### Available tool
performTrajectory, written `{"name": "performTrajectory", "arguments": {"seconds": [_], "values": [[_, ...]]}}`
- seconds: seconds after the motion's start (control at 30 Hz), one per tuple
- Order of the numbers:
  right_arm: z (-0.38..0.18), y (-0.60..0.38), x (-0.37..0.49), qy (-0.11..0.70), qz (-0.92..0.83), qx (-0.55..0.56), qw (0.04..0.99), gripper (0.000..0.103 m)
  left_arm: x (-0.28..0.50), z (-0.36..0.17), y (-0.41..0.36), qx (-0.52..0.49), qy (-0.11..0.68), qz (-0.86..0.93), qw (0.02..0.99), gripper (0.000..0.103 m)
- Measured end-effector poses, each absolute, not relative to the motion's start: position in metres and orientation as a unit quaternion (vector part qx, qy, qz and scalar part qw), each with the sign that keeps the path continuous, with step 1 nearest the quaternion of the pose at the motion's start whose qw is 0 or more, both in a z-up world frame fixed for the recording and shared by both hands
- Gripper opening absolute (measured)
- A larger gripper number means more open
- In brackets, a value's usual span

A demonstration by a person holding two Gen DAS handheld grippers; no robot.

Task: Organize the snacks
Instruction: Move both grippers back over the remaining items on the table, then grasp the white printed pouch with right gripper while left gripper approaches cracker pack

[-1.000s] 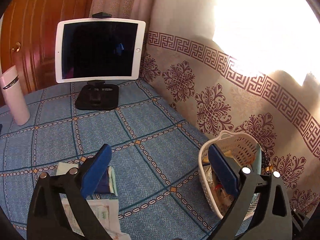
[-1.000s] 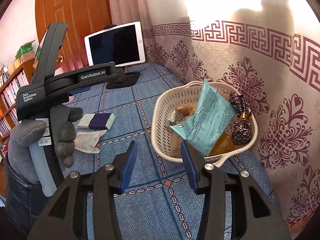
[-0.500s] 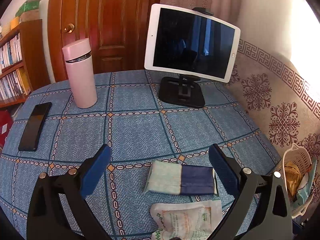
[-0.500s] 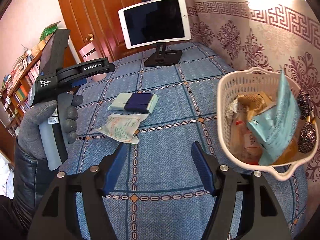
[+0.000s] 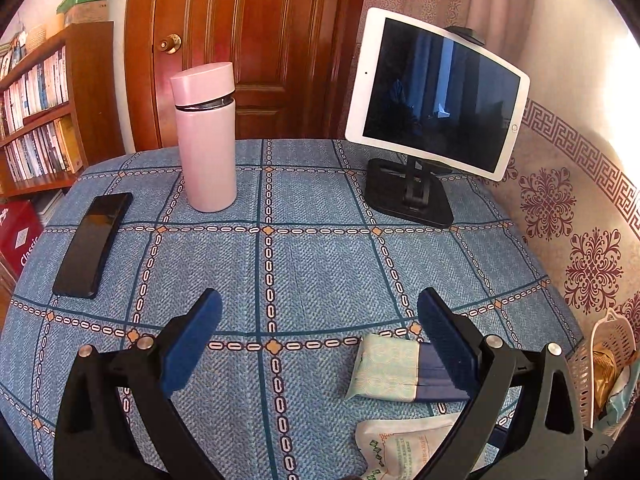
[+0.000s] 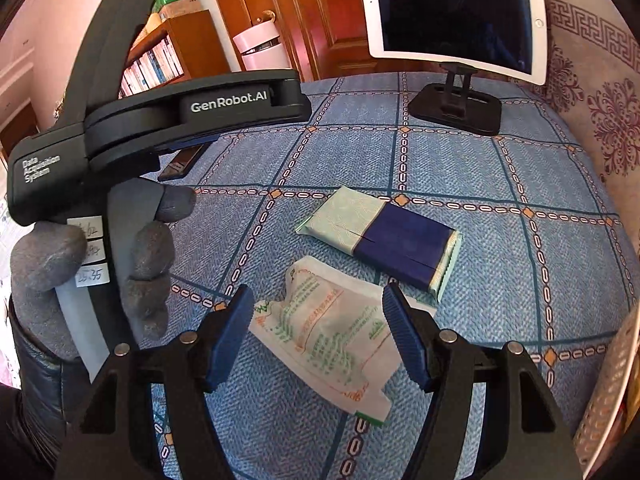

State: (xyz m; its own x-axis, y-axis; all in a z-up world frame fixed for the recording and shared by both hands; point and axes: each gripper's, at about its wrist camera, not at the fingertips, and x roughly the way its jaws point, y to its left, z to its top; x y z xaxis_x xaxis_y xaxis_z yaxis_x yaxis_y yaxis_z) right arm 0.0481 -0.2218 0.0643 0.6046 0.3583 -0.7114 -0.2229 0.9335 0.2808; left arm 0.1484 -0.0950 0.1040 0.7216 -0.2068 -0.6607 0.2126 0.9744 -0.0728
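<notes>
- Our right tongs [image 6: 318, 332] stand spread, just opened wider, straddling the white snack packet [image 6: 332, 334] without pressing it.
- Our left tongs [image 5: 320, 344] stand spread over the bench [image 5: 320, 264], empty.

My tabletop [image 5: 312, 264] with its blue checked cloth

On it I see a tall pink bottle [image 5: 205, 136] standing up at the back, a black phone [image 5: 93, 245] lying flat near the left edge, and a white tablet [image 5: 438, 94] on a black stand [image 5: 408, 198]. Closer to me lie a green and dark blue packet [image 6: 380, 240] and a crinkly white packet [image 6: 332, 332], just beside each other. A white basket [image 5: 608, 364] sits at the right edge.
</notes>
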Motion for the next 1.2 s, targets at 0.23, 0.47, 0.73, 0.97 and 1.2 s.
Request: {"name": "performTrajectory", "arguments": {"seconds": [0.23, 0.47, 0.73, 0.97, 1.2], "values": [[0.043, -0.214, 0.084, 0.453, 0.196, 0.076, 0.866, 0.067, 0.157, 0.100, -0.081, -0.008, 0.362, -0.090, 0.928, 0.099], [0.038, -0.211, 0.055, 0.465, 0.221, 0.066, 0.855, 0.068, 0.161, 0.099, -0.073, -0.016, 0.364, -0.080, 0.928, 0.099], [0.036, -0.224, 0.008, 0.468, 0.219, 0.085, 0.852, 0.069, 0.160, 0.099, -0.075, -0.013, 0.366, -0.084, 0.927, 0.099], [0.040, -0.239, -0.046, 0.473, 0.207, 0.105, 0.850, 0.075, 0.159, 0.088, -0.094, 0.010, 0.383, -0.118, 0.916, 0.099], [0.043, -0.230, -0.071, 0.472, 0.188, 0.080, 0.858, 0.075, 0.140, 0.069, -0.136, 0.100, 0.387, -0.231, 0.887, 0.099]]}}
